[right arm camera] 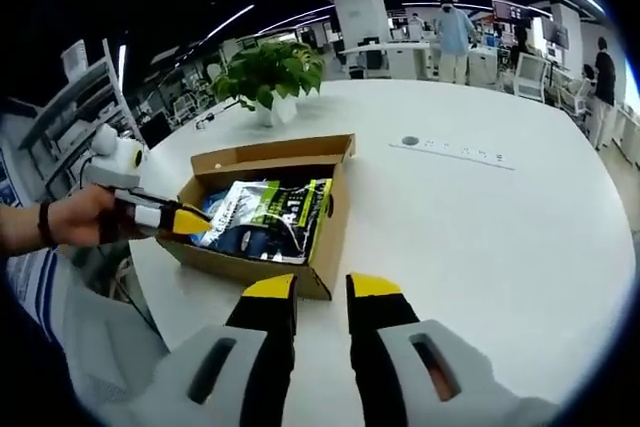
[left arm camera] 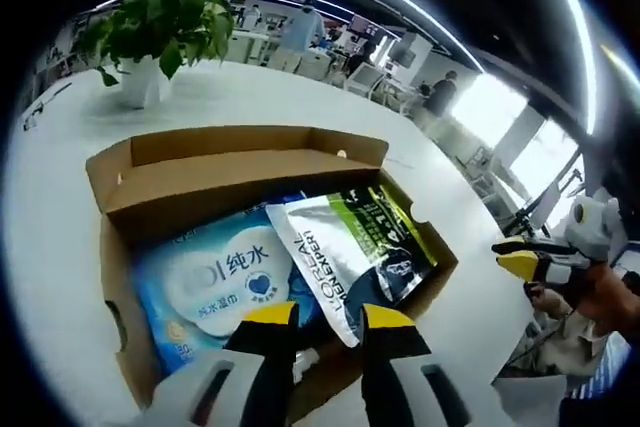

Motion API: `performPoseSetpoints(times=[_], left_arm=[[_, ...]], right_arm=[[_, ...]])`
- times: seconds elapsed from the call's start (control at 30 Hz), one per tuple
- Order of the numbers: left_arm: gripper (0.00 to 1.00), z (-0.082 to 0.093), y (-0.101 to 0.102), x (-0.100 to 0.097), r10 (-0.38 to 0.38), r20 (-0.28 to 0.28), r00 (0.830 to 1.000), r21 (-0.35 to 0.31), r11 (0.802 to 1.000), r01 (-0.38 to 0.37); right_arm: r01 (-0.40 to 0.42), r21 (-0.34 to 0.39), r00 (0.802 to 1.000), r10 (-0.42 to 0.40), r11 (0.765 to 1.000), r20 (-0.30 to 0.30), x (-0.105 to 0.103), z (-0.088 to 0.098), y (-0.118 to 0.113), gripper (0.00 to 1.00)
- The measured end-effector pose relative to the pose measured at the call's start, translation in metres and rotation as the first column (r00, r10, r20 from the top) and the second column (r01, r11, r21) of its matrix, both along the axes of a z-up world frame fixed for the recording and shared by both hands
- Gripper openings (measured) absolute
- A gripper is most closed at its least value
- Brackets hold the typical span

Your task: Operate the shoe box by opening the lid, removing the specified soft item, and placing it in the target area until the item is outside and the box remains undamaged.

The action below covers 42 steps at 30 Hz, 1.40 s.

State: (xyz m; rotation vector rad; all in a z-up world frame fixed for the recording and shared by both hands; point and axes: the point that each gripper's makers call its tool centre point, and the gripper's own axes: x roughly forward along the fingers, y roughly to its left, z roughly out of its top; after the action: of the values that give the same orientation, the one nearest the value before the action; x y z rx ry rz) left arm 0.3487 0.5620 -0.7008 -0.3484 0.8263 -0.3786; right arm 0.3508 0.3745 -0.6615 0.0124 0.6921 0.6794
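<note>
The brown cardboard shoe box [left arm camera: 200, 182] [right arm camera: 325, 237] lies open on the white table, its lid flap standing up at the far side. Inside lie a blue wet-wipes pack [left arm camera: 215, 282] and, partly over it, a white, green and black pouch [left arm camera: 350, 252] [right arm camera: 265, 209]. My left gripper [left arm camera: 330, 319] is open at the box's near edge, and the pouch's lower corner shows between its jaws. In the right gripper view the left gripper [right arm camera: 185, 219] reaches over the box's left edge, held by a hand. My right gripper [right arm camera: 322, 289] [left arm camera: 518, 256] hovers open in front of the box with nothing in it.
A potted plant [left arm camera: 155, 32] [right arm camera: 268, 77] stands on the white table [right arm camera: 480, 237] behind the box. A flat power strip [right arm camera: 455, 152] lies to the right. Desks, chairs and people fill the far background.
</note>
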Motion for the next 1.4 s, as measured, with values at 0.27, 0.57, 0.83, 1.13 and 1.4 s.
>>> performPoseSetpoints(times=[0.27, 0.57, 0.83, 1.13, 1.4], left_arm=[[0.12, -0.003, -0.006, 0.005, -0.002, -0.02, 1.0, -0.01, 1.0, 0.001], [0.02, -0.005, -0.003, 0.004, -0.001, -0.031, 1.0, -0.01, 1.0, 0.001], [0.02, -0.004, -0.002, 0.005, 0.002, -0.027, 1.0, -0.019, 1.0, -0.003], [0.01, -0.004, 0.009, 0.003, 0.012, -0.026, 1.0, -0.008, 1.0, -0.012], [0.01, -0.004, 0.019, 0.001, 0.021, -0.026, 0.999, 0.0, 1.0, -0.021]], right_arm=[[-0.013, 0.001, 1.0, 0.013, 1.0, -0.015, -0.009, -0.009, -0.003, 0.2], [-0.025, -0.011, 0.999, 0.025, 1.0, -0.033, -0.01, -0.017, -0.002, 0.19], [-0.043, -0.008, 0.999, 0.042, 0.999, -0.025, -0.002, -0.013, 0.008, 0.19], [-0.076, 0.0, 0.997, 0.076, 0.997, -0.026, 0.007, -0.012, 0.03, 0.18], [-0.101, 0.012, 0.994, 0.102, 0.995, -0.04, 0.015, -0.015, 0.055, 0.17]])
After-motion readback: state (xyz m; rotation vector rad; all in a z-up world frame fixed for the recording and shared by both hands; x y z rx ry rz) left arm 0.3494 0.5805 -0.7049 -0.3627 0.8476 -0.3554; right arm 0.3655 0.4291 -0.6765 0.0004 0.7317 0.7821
